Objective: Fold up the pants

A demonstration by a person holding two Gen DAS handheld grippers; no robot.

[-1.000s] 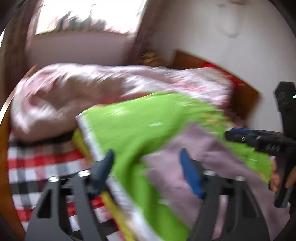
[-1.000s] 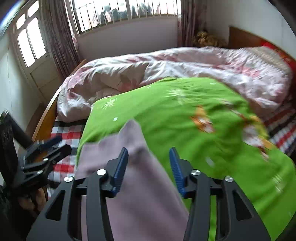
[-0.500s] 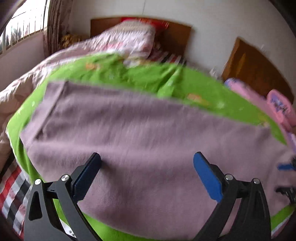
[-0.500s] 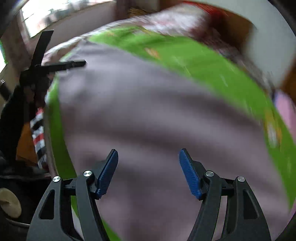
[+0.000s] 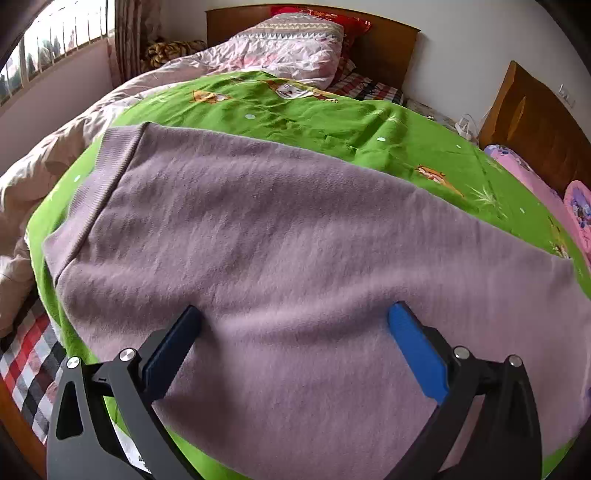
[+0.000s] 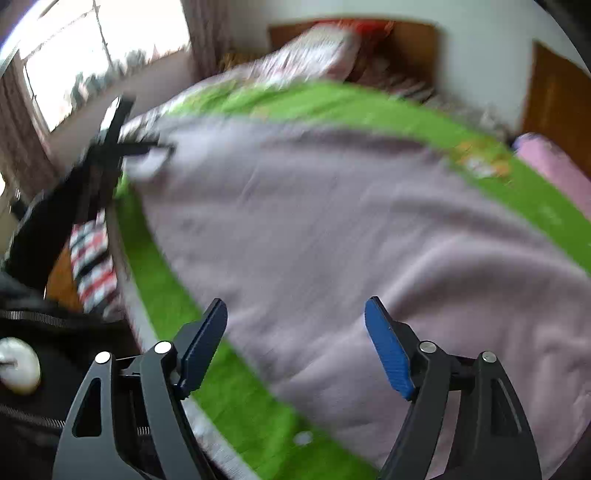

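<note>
Mauve knit pants (image 5: 277, 229) lie spread flat on a green blanket (image 5: 332, 122), ribbed waistband (image 5: 110, 162) at the left. My left gripper (image 5: 295, 314) hovers over the pants' near part, open wide, with fabric below the fingers and nothing pinched between them. In the blurred right wrist view the pants (image 6: 314, 221) fill the middle. My right gripper (image 6: 295, 306) is above their near edge, its jaws opening and no cloth caught between the pads. The left gripper (image 6: 162, 151) shows there as a dark shape at the pants' far left corner.
The green blanket covers a bed with a pink floral quilt (image 5: 55, 158), a pillow (image 5: 295, 33) and a wooden headboard (image 5: 384, 48). A red checked sheet (image 5: 26, 362) shows at the lower left. A second bed with pink bedding (image 5: 535, 184) stands on the right. Dark clothing (image 6: 37, 369) sits at the left.
Both grippers swung across the bed and now look along it. The pants, earlier bunched between the jaws, lie flat and released. Both pairs of jaws stand wider apart.
</note>
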